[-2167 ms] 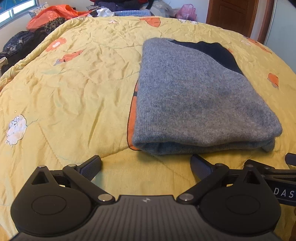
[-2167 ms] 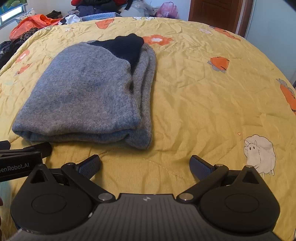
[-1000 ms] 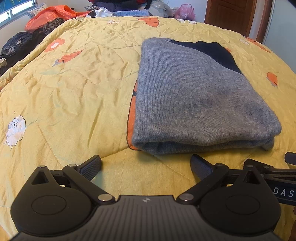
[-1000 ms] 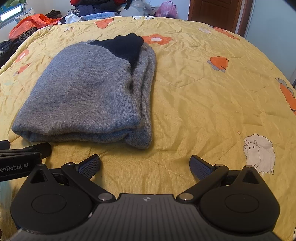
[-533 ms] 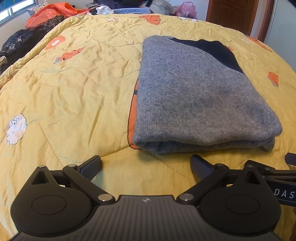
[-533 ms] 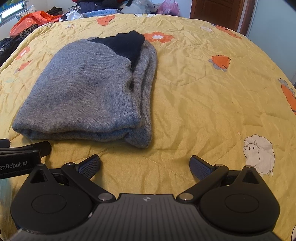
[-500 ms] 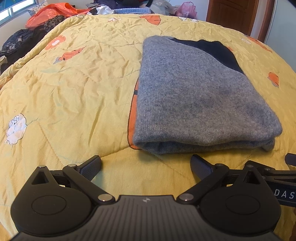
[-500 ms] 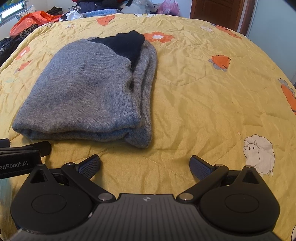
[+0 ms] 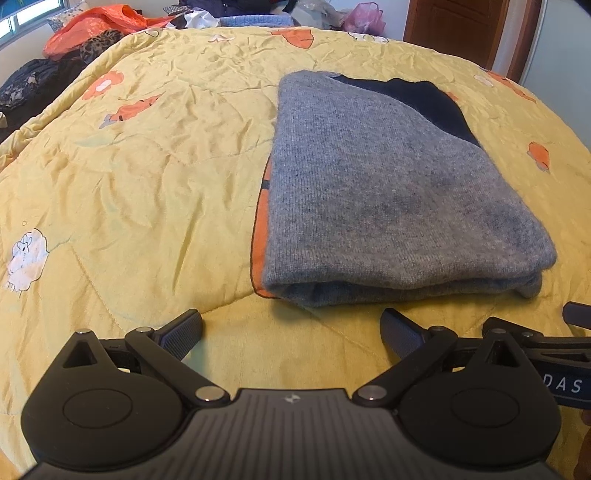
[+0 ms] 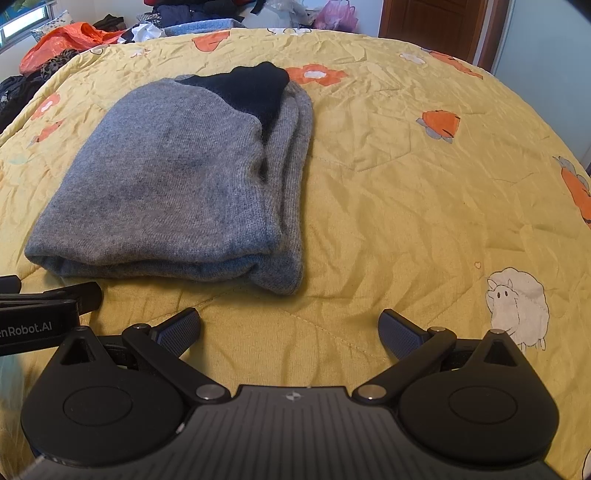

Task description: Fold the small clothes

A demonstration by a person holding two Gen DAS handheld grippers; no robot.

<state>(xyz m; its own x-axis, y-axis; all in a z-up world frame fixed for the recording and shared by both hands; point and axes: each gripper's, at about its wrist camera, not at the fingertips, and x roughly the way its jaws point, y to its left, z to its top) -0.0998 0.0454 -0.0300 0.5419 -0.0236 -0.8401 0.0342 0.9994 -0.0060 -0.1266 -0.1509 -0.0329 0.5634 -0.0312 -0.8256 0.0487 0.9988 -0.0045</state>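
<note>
A grey knitted sweater [image 9: 388, 192] with a dark navy part at its far end lies folded into a thick rectangle on the yellow quilt [image 9: 147, 177]. My left gripper [image 9: 291, 328] stands open just short of the sweater's near folded edge, nothing between its fingers. In the right wrist view the same sweater [image 10: 177, 184] lies ahead and to the left. My right gripper [image 10: 290, 326] is open over bare quilt [image 10: 406, 192], near the sweater's near right corner. Each gripper's black body shows at the edge of the other's view.
The quilt has orange flowers and white sheep printed on it. Piled clothes and an orange bag [image 9: 99, 22] lie beyond the bed's far left edge. A pink bag [image 10: 334, 14] and a brown wooden door [image 10: 436, 26] stand at the back right.
Both views have pulled back and tilted slightly, so the sweater sits a little lower in the frames. The sweater itself has not moved, and both grippers stay open.
</note>
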